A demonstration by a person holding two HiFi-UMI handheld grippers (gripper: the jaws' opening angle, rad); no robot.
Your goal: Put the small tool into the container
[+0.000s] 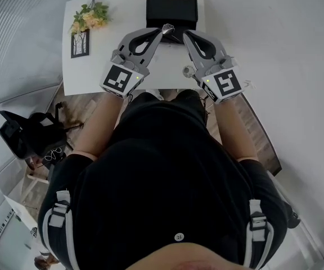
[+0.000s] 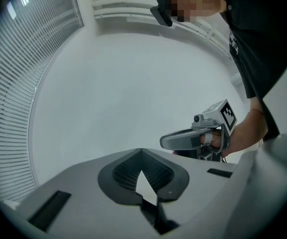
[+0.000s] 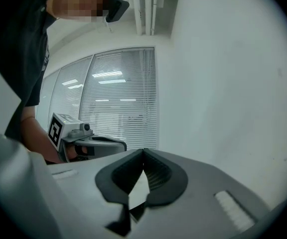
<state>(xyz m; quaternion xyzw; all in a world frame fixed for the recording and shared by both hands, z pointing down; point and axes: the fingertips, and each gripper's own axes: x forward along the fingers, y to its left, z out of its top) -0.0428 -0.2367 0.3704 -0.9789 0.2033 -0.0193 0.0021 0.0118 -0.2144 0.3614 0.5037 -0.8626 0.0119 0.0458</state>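
Note:
A black container (image 1: 171, 10) stands at the far edge of the white table (image 1: 94, 75). A small grey tool (image 1: 167, 29) lies just in front of it, and another small round item (image 1: 189, 70) lies by the right gripper's body. My left gripper (image 1: 161, 32) and right gripper (image 1: 185, 34) are held up side by side over the table, tips near the grey tool. Both gripper views look at wall and ceiling, not at the table. The left gripper (image 2: 141, 151) is shut with nothing in it, and so is the right gripper (image 3: 143, 151).
Yellow flowers (image 1: 89, 17) and a small framed picture (image 1: 80, 43) sit at the table's left end. A black chair with gear (image 1: 30, 134) stands on the floor to the left. Window blinds (image 2: 14, 83) line one wall.

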